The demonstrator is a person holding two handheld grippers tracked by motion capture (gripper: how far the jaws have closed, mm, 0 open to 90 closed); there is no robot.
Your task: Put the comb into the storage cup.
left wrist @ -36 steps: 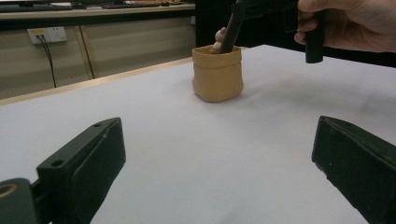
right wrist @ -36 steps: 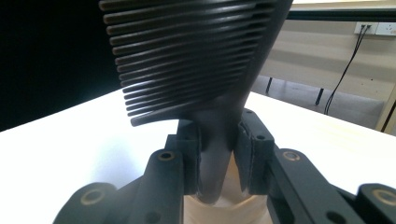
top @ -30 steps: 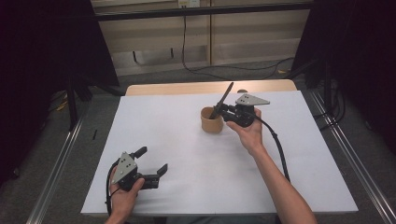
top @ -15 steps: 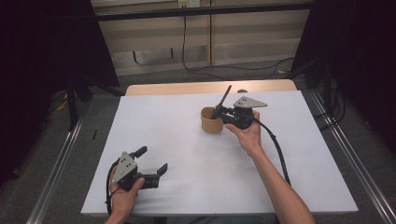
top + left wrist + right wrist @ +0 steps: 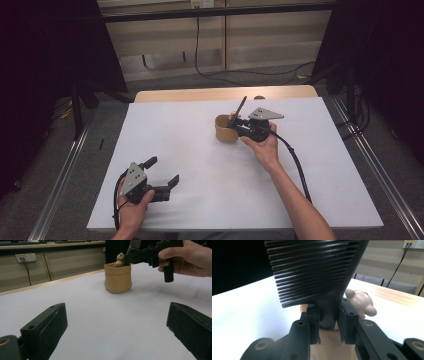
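A white table [image 5: 200, 200] seen from above, with a person's forearms coming in from the near edge, one tool in each hand.

The right tool [image 5: 235, 121] was clamped on the lower end of a black comb [image 5: 242, 106]. The comb stood nearly upright, teeth end up, with its gripped end at the mouth of a small tan fabric pouch [image 5: 224, 131] near the middle of the table's far half. In the right gripper view, the two jaws pressed on the narrow end of the comb [image 5: 312, 270] from both sides. Just behind it, a small pale toy figure [image 5: 360, 302] poked out of the pouch's open top.

The left tool [image 5: 162, 171] rested near the table's near left corner, well apart from the pouch. Its jaws stood wide apart with nothing between them. From the left gripper view, the pouch [image 5: 117, 277] sat upright on the table, with the figure [image 5: 120, 258] showing above its rim.

Compared with a second earlier, almost nothing had changed. The right hand [image 5: 262, 147] had kept the comb poised at the pouch and the grip had not loosened. The comb seemed about to go in beside the figure, but the release had not begun.
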